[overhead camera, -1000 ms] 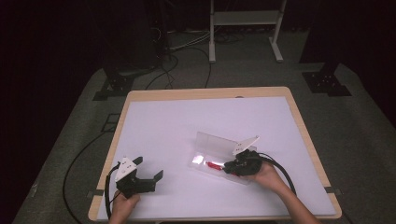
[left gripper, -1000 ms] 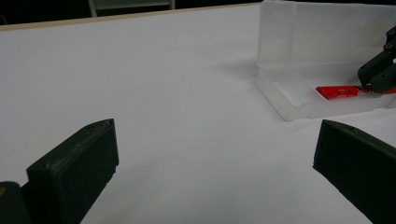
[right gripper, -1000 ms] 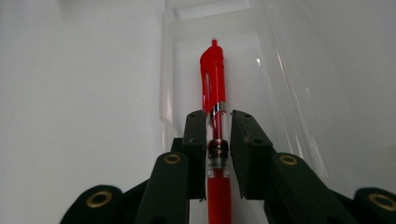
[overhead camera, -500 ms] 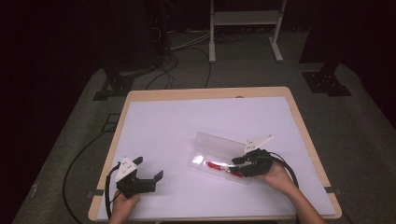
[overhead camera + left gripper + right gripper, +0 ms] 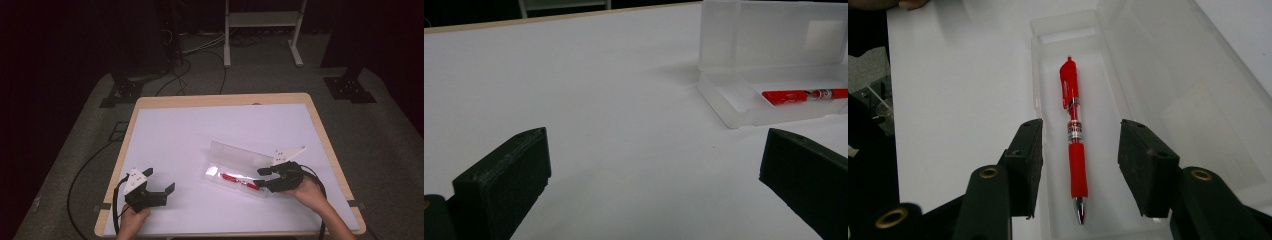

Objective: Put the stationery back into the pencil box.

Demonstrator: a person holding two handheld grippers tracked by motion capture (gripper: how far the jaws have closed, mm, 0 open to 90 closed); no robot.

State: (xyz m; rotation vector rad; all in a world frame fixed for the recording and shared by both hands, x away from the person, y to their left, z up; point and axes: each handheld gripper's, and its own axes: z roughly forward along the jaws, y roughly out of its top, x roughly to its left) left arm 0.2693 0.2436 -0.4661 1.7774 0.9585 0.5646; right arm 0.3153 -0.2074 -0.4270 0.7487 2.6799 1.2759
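A clear plastic pencil case [image 5: 235, 159] lies open on the white table, its lid standing up behind. A red pen [image 5: 239, 180] rests flat in its tray. My right gripper [image 5: 261, 179] hovers at the case's right end. Its jaws have just been opening. In the right gripper view the right gripper [image 5: 1081, 127] straddles the pen [image 5: 1075, 150] with a gap on each side and its pads off it. My left gripper [image 5: 161, 180] sits at the table's front left, open and empty. In the left gripper view the left gripper [image 5: 656, 145] faces the case [image 5: 774, 45] and the pen [image 5: 804, 95].
The table [image 5: 200, 125] has a wooden rim and a white top. A hand holds each gripper at the near edge. Cables trail off the table's left and right sides to the grey floor. A white rack's legs [image 5: 227, 45] stand beyond the far edge.
The right gripper has drawn back to the right and slightly up along the case, and its jaws stand wider. The pen stays in the tray. The left gripper has not moved.
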